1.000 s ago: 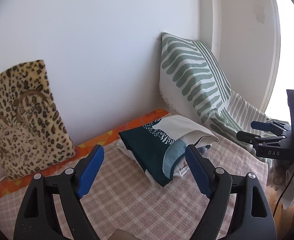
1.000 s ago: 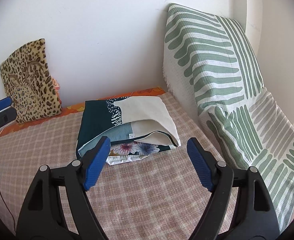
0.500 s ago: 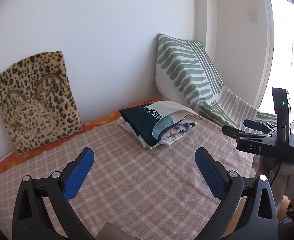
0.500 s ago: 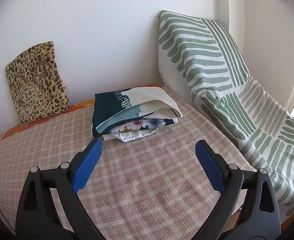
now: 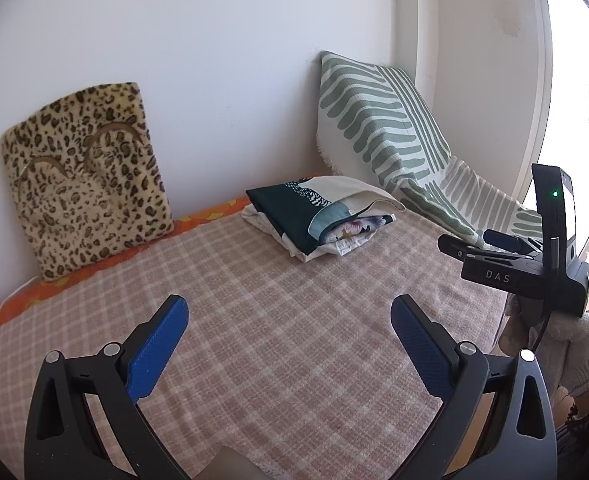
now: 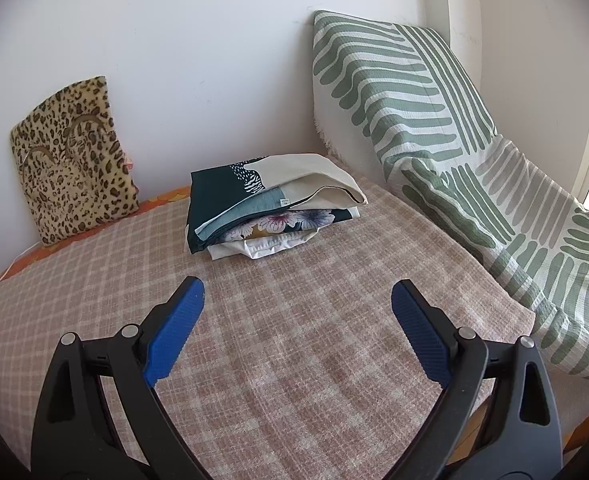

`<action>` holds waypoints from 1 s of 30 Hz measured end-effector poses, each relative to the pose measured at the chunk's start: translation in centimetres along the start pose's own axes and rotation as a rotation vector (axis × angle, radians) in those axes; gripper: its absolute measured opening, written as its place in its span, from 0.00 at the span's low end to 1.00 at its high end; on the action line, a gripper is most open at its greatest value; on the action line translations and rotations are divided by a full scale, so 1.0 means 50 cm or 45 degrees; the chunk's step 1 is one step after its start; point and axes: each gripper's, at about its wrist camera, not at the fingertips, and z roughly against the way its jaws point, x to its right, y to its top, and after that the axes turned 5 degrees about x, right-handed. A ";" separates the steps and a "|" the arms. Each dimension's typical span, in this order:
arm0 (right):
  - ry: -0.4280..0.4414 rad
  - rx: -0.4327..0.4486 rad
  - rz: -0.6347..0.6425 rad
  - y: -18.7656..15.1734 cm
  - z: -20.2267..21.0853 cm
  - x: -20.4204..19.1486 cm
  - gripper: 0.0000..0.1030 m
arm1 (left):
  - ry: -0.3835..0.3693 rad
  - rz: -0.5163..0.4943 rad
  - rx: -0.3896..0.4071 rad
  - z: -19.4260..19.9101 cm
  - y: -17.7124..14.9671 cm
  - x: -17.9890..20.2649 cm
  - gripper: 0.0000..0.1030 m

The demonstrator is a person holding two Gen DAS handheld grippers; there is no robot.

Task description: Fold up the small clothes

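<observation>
A stack of folded small clothes (image 5: pixel 322 216) (image 6: pixel 272 204) lies at the back of the bed, near the wall: a dark green and cream piece on top, a floral one under it, white at the bottom. My left gripper (image 5: pixel 288 312) hangs open over the checked pink cover (image 5: pixel 278 340), well short of the stack, with nothing between its blue pads. My right gripper (image 6: pixel 298 296) is likewise open and empty above the cover (image 6: pixel 302 320). Seen from the left wrist view, the right gripper (image 5: pixel 482 242) floats at the right edge, beside the bed.
A leopard-print cushion (image 5: pixel 82 180) (image 6: pixel 72 156) leans on the white wall at the back left. A green-striped throw over a pillow (image 5: pixel 382 128) (image 6: pixel 434 120) fills the back right corner. A bright window (image 5: pixel 574 120) is at the far right. A hand in a white glove (image 5: pixel 582 340) shows there.
Both grippers have drawn back from the folded stack, which now sits farther off, and their jaws have opened wider. The stack has not moved.
</observation>
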 end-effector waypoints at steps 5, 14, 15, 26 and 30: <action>0.003 0.018 -0.025 0.005 0.005 0.006 0.94 | 0.036 -0.023 0.002 0.001 -0.007 0.004 0.98; 0.011 0.014 -0.029 0.001 0.001 0.006 0.94 | 0.038 -0.032 -0.012 0.003 -0.019 0.009 0.98; 0.011 0.016 -0.025 0.000 0.002 0.003 0.94 | 0.038 -0.033 -0.013 0.004 -0.020 0.009 0.98; 0.024 0.021 -0.014 -0.001 0.006 -0.016 0.94 | 0.042 -0.030 -0.011 0.006 -0.025 0.008 0.98; 0.033 0.020 -0.012 -0.001 0.005 -0.024 0.94 | 0.050 -0.027 -0.003 0.010 -0.025 0.008 0.98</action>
